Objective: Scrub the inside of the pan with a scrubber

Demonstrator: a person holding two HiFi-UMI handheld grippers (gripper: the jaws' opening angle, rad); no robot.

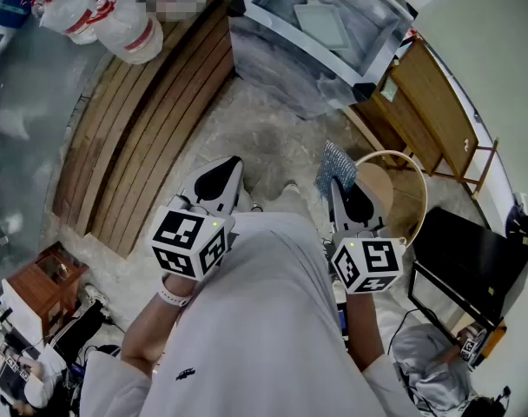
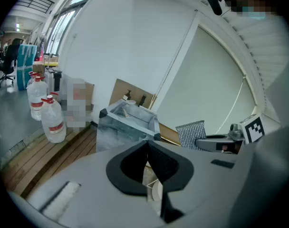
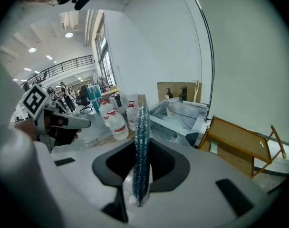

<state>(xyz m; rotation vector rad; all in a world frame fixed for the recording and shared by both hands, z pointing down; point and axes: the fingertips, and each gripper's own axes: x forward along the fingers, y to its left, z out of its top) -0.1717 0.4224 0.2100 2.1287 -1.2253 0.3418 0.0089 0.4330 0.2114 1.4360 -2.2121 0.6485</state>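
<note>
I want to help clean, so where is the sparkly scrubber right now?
The scrubber is pinched in the right gripper, on the right of the head view, not far from the grey tub.

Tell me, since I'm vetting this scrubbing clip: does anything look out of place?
Yes: the right gripper is shut on the scrubber, held in mid-air, yet I make out no pan in any view.

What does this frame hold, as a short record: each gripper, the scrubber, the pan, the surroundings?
left gripper: jaws together, nothing between them
right gripper: jaws shut on the scrubber
pan: none that I can identify
surroundings: grey tub, water bottles, wooden planks on the floor
task state: scrubbing not yet begun
</note>
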